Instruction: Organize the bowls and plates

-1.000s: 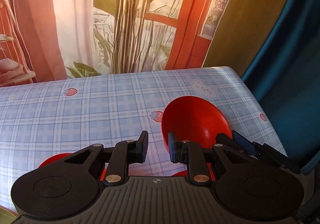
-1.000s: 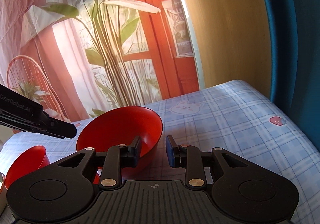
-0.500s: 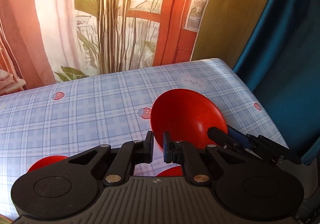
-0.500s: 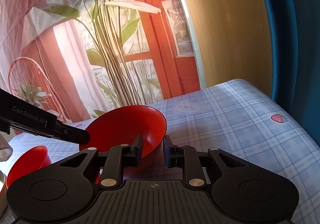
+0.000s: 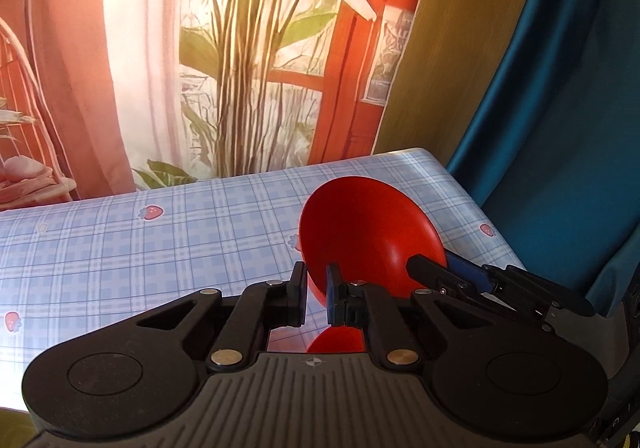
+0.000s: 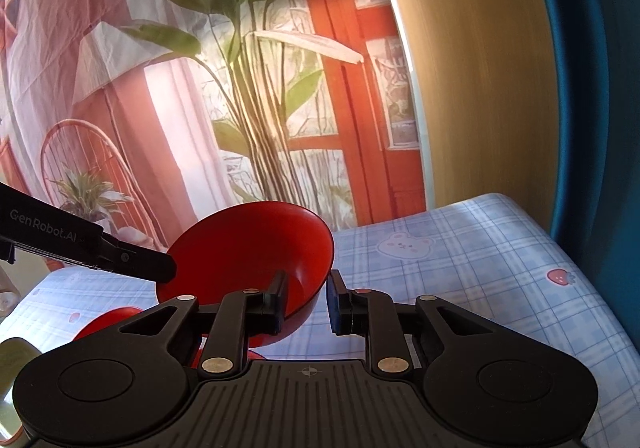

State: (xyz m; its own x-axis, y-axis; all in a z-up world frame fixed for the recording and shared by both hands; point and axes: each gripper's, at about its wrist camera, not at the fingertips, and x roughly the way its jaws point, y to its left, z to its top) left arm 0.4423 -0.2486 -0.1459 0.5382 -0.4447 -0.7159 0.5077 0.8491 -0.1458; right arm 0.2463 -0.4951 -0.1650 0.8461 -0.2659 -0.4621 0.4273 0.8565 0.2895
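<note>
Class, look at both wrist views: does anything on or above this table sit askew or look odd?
Yes. The large red bowl is tilted steeply above the checked tablecloth, not resting flat. The left claw and right claw each pinch its rim on opposite sides. A smaller red bowl sits below it.

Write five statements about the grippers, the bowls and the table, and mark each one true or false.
1. The left gripper is clamped on the rim of the red bowl. True.
2. The right gripper hangs clear of that bowl. False: the right gripper has the bowl's wall between its jaws, which have just been closing.
3. A second red bowl shows low beside the held one. True.
4. The tablecloth is plain white. False: the tablecloth is a blue check with strawberries and a bear face.
5. The held bowl is full of food. False: its inside shows bare red.
</note>
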